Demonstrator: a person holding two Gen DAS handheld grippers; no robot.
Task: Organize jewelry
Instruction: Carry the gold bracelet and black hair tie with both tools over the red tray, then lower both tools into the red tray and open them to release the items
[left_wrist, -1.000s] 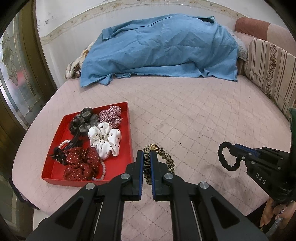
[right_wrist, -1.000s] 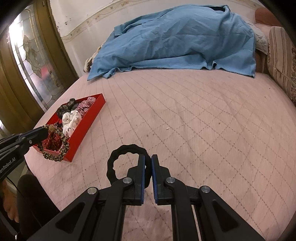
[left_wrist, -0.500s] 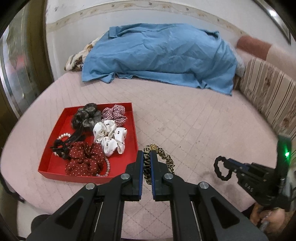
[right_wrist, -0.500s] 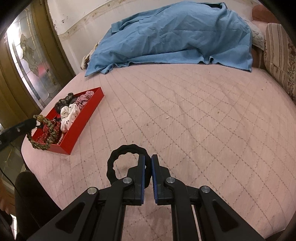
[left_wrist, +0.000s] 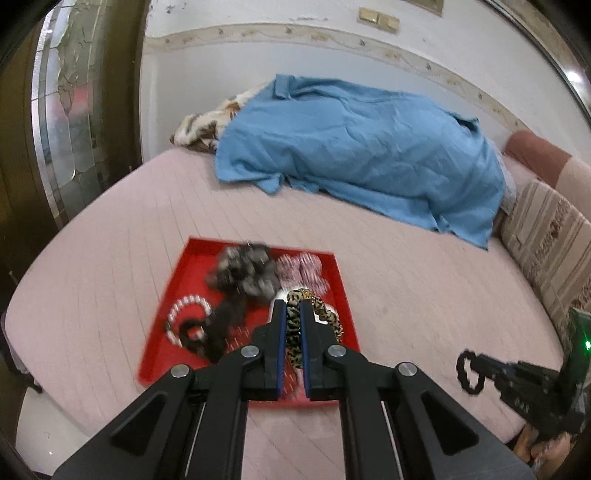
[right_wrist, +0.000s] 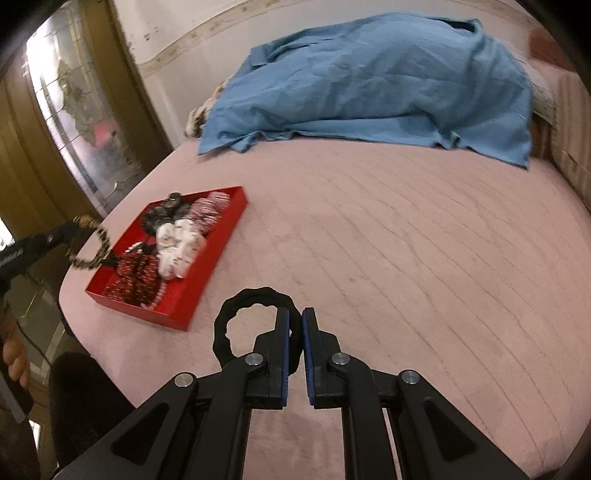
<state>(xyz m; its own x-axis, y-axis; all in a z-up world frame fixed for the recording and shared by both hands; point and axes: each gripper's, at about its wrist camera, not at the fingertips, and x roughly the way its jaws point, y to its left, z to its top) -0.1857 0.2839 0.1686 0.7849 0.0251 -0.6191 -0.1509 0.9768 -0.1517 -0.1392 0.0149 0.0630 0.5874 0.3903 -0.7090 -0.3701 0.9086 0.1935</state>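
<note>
My left gripper (left_wrist: 293, 308) is shut on a leopard-print scrunchie (left_wrist: 314, 317), which hangs over the near right part of the red tray (left_wrist: 343, 295). Several scrunchies and a pearl bracelet (left_wrist: 186, 314) lie in that tray. From the right wrist view the same leopard-print scrunchie (right_wrist: 90, 245) hangs off the left gripper above the red tray's (right_wrist: 207, 273) left edge. My right gripper (right_wrist: 295, 323) is shut on a black hair tie (right_wrist: 236, 325), held above the pink bed cover to the right of the tray. The black hair tie (left_wrist: 467, 373) also shows low at the right in the left wrist view.
A blue sheet (left_wrist: 362, 155) covers a heap at the back of the pink bed (right_wrist: 406, 240). Striped cushions (left_wrist: 546, 251) line the right side. A glazed wooden door (right_wrist: 70, 110) stands on the left. A person's hand (right_wrist: 14, 354) shows at the left edge.
My left gripper has swung left with the leopard scrunchie, from beside the tray to over it. The right gripper with the black hair tie has shifted slightly toward the tray.
</note>
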